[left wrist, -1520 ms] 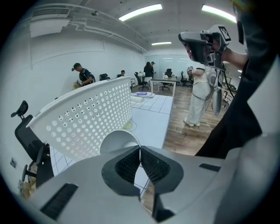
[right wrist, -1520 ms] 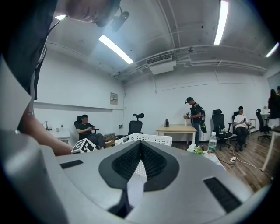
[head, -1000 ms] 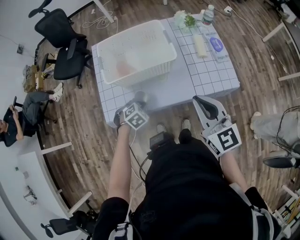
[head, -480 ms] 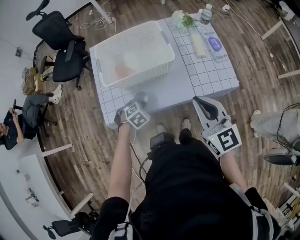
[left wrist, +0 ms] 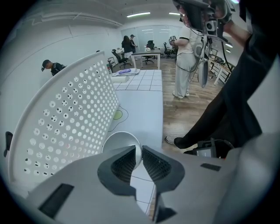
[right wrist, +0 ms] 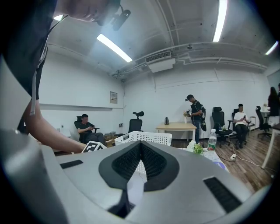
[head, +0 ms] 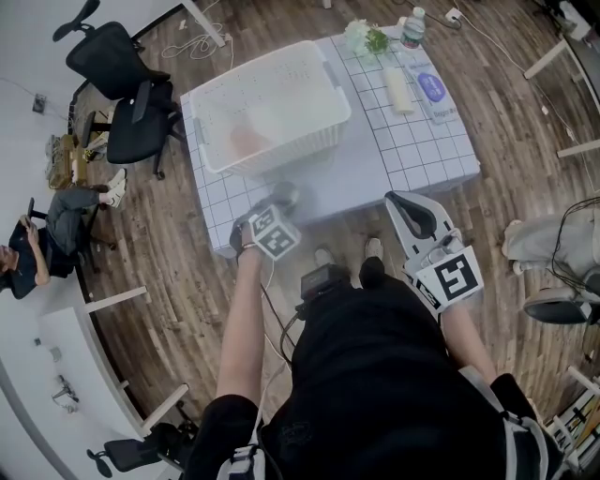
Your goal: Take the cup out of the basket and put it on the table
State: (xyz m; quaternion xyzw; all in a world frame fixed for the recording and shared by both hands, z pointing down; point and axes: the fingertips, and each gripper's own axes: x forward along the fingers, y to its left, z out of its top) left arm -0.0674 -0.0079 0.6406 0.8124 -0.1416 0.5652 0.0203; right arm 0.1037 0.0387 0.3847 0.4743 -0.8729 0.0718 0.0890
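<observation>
The cup (head: 284, 198), pale grey and metallic, stands on the white gridded table (head: 412, 155) near its front edge, just in front of the white perforated basket (head: 267, 103). In the left gripper view the cup (left wrist: 120, 142) sits right beside the basket wall (left wrist: 65, 122). My left gripper (left wrist: 141, 156) has the cup's rim between its jaws; they are opening and a thin gap shows beside the rim. It appears in the head view (head: 278, 208) at the table's front. My right gripper (head: 401, 201) is shut and empty, held off the table's front edge, with pads (right wrist: 151, 162) pressed together.
A water bottle (head: 412, 28), a small plant (head: 367, 39), a white roll (head: 400, 91) and a blue packet (head: 433, 89) lie at the table's far right. Something orange (head: 246, 139) shows inside the basket. Office chairs (head: 131, 84) and a seated person (head: 37, 239) are to the left.
The left gripper's jaws have parted slightly around the cup's rim. Both arms and the cup stay where they were.
</observation>
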